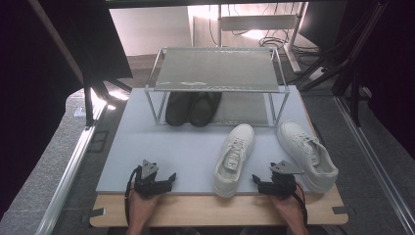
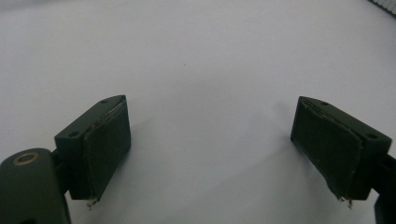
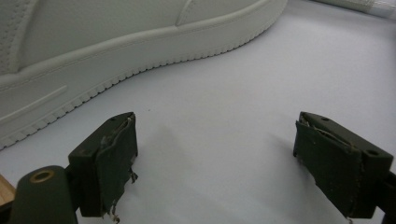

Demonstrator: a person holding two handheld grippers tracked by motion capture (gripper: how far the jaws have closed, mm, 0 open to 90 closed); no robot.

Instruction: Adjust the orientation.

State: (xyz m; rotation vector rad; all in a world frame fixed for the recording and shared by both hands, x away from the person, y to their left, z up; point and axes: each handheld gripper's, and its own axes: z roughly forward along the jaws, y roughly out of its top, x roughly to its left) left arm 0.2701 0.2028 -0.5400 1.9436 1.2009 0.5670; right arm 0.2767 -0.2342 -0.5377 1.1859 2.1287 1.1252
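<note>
**Both hands empty, white shoes just ahead**

My left gripper (image 1: 157, 182) rests at the near edge of the surface (image 1: 186, 147), fingers (image 2: 100, 149) spread wide with nothing between them. My right gripper (image 1: 274, 183) sits low between the two white shoes, fingers (image 3: 109, 161) likewise apart and empty; the left shoe (image 1: 234, 157) lies just beside it, its sole close in the right gripper view, and the right shoe (image 1: 307, 152) on the other side. Farther off stands the rack (image 1: 215, 73), with dark shoes (image 1: 192, 107) on its lower shelf. I judge the risk is nudging a shoe sideways, since I'm wedged between both, or pinching only soft upper and letting it droop or slip.
</note>
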